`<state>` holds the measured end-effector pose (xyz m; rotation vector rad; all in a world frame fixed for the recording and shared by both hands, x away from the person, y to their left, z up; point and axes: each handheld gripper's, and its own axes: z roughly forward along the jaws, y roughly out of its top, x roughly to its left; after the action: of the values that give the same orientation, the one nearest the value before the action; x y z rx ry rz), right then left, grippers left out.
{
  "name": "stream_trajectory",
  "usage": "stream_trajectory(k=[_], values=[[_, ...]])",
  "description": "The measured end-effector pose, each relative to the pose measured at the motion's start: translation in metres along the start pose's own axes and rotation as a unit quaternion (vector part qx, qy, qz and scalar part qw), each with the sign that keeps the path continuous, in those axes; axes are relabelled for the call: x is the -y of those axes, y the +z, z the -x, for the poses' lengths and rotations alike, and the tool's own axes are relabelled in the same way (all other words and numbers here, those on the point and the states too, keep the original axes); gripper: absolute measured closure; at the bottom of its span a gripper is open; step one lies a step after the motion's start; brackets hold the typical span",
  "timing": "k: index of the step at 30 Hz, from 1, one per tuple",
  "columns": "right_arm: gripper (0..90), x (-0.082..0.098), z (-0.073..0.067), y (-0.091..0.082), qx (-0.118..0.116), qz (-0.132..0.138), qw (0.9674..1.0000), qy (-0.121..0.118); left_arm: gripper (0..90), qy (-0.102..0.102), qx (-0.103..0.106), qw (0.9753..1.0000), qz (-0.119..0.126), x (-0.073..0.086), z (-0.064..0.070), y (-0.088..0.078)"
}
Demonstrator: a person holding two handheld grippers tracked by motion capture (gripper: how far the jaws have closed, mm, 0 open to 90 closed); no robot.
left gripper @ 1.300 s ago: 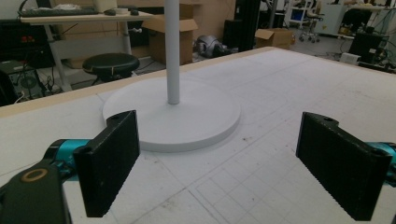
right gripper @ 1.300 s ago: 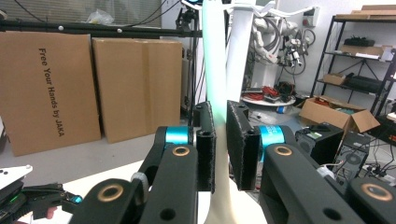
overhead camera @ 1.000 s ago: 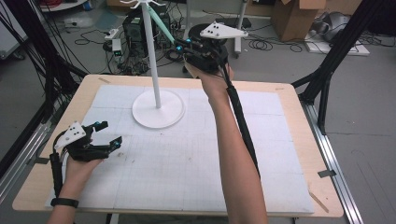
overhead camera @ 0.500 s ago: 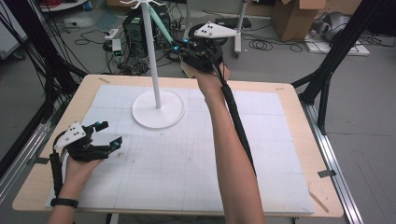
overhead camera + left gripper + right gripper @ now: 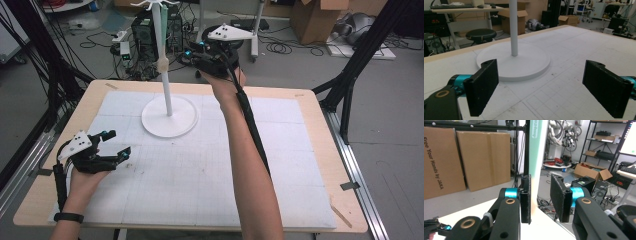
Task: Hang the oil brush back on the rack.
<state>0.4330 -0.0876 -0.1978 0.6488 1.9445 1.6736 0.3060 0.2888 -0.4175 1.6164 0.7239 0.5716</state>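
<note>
On white gridded mat | round-based stand [image 5: 169, 116] | left gripper [image 5: 116, 145] agape | right gripper [image 5: 540, 195] parting

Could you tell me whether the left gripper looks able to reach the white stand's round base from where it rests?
Probably yes: the left gripper is open, facing the round base, with bare mat between them.

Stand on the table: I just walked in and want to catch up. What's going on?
A person holds a tool in each hand. The right tool, raised beside the white stand, has just been opening its jaws; a pale green strip hangs between them. The left tool rests open on the table, empty.
</note>
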Motion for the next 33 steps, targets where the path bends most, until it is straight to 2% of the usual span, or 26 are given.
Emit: stream_trajectory(k=[7, 16, 21, 24, 26, 33], values=[[51.2, 0.007, 0.004, -0.015, -0.015, -0.004, 0.9999, -0.006, 14.1, 0.002, 0.0, 1.0, -0.004, 0.0, -0.001, 0.0], [33.1, 0.03, 0.014, -0.051, -0.031, -0.023, 0.9992, -0.011, 14.0, 0.004, -0.004, 1.0, -0.007, 0.0, -0.001, -0.001], [24.5, 0.053, 0.019, -0.08, -0.034, -0.033, 0.9989, -0.007, 13.9, 0.004, -0.007, 0.9999, -0.008, 0.0, -0.002, -0.003], [20.9, 0.069, 0.022, -0.098, -0.037, -0.033, 0.9987, 0.006, 13.9, 0.006, -0.007, 0.9999, -0.011, 0.0, -0.002, -0.002], [20.1, 0.084, 0.025, -0.114, -0.035, -0.04, 0.9986, 0.006, 13.9, 0.006, -0.008, 0.9999, -0.012, 0.0, -0.002, -0.002], [16.7, 0.134, 0.033, -0.159, -0.024, -0.05, 0.9981, 0.026, 13.9, 0.005, -0.012, 0.9998, -0.013, 0.0, -0.001, -0.001]])
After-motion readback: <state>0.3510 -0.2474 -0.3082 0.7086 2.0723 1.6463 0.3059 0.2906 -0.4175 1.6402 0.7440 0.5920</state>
